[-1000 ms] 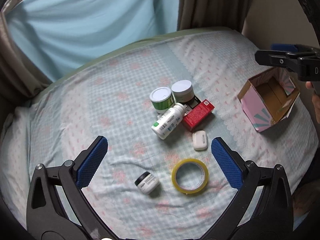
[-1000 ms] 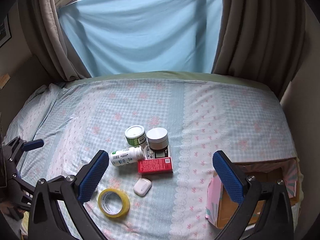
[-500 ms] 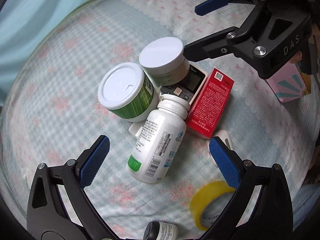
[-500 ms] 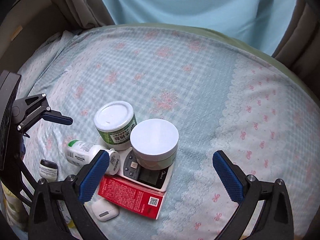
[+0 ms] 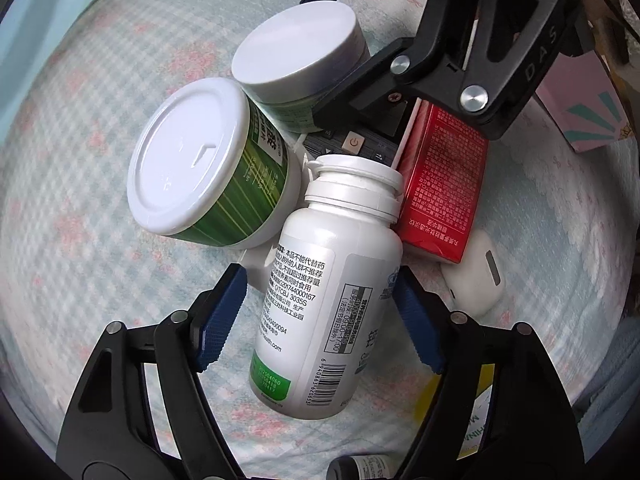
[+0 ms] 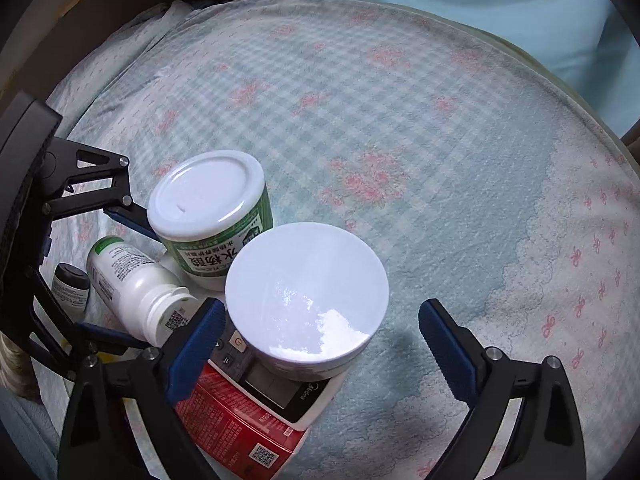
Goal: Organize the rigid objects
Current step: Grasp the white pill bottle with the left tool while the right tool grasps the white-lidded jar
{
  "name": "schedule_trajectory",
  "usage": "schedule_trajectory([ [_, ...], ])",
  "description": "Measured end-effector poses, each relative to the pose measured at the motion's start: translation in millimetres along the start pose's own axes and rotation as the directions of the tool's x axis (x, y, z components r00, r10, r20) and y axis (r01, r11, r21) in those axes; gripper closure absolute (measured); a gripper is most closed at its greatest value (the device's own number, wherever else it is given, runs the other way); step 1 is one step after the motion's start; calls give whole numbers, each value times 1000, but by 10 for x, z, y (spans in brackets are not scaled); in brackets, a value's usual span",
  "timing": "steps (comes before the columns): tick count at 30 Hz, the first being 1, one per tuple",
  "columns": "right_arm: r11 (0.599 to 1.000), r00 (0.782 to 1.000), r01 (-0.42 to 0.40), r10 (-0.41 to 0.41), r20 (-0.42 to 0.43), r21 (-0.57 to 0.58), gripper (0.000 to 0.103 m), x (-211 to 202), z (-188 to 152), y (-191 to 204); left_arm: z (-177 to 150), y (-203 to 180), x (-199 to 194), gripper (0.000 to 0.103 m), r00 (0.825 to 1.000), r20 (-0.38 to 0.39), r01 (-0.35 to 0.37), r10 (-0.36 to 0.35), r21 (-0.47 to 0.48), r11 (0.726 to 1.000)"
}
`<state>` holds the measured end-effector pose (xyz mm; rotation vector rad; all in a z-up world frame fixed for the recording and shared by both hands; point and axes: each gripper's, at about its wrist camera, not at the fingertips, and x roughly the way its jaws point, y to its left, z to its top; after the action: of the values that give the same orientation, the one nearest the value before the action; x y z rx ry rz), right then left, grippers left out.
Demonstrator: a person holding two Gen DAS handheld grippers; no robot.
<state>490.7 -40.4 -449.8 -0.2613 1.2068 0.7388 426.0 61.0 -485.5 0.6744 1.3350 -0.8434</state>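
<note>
A white pill bottle (image 5: 320, 280) lies on its side between the fingers of my left gripper (image 5: 320, 320), whose jaws are closing. The right pad is at the bottle's side and a small gap shows at the left pad. My right gripper (image 6: 320, 344) straddles a grey-lidded jar (image 6: 308, 288) that stands on a remote control (image 6: 280, 392). Its jaws are closing too, with a gap at the right pad. A green-labelled tub (image 5: 188, 168) leans against both, and a red box (image 5: 440, 184) lies beside the bottle.
A white earbud case (image 5: 476, 276), a yellow tape roll (image 5: 468, 400) and a small dark-capped jar (image 5: 360, 468) lie near the pile. A pink cardboard box (image 5: 580, 100) stands at the right. All rest on a checked bed cover (image 6: 400, 120), with curtains behind.
Both grippers have dropped close onto the pile. The left jaws have narrowed around the white bottle, and the right jaws have narrowed slightly around the grey-lidded jar.
</note>
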Motion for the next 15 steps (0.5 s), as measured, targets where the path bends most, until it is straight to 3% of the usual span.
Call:
schedule_trajectory([
  [3, 1000, 1000, -9, 9, -7, -4, 10, 54, 27, -1, 44, -66, 19, 38, 1000, -5, -3, 3, 31, 1000],
  [4, 1000, 1000, -7, 7, -8, -3, 11, 68, 38, -4, 20, -110, -6, 45, 1000, -8, -4, 4, 39, 999],
  [7, 1000, 1000, -26, 26, -17, 7, 21, 104, 66, -21, 71, -182, -3, 54, 1000, -26, -4, 6, 67, 998],
  [10, 997, 997, -72, 72, -22, 19, 37, 121, 90, -6, 162, -242, 18, 54, 999, -41, -20, 25, 103, 994],
  [15, 998, 999, -52, 52, -12, 19, 37, 111, 85, 25, 207, -278, 3, 54, 999, -40, -24, 28, 101, 995],
])
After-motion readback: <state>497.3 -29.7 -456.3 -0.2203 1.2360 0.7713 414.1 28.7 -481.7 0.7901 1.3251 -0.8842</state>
